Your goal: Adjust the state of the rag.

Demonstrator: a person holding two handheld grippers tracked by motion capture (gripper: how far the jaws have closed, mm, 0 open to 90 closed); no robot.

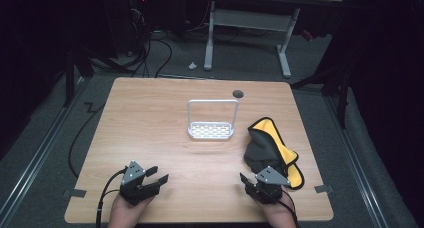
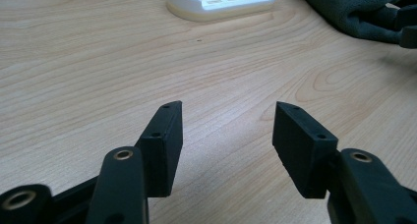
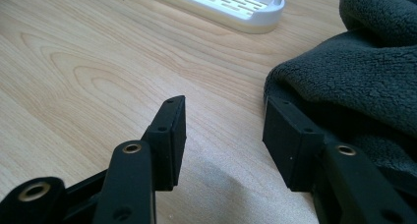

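Both tongs stand spread and empty low over the tabletop (image 1: 150, 123), the right tongs (image 3: 223, 140) with their outer jaw just beside the crumpled grey-and-yellow cloth (image 1: 270, 148), the left tongs (image 2: 226, 145) well apart from it, the white rack (image 1: 212, 130) ahead between them.

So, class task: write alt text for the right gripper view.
The right gripper, jaws open and empty, hovers low over a wooden table, its outer jaw beside a crumpled grey cloth. A white slotted rack stands farther off.
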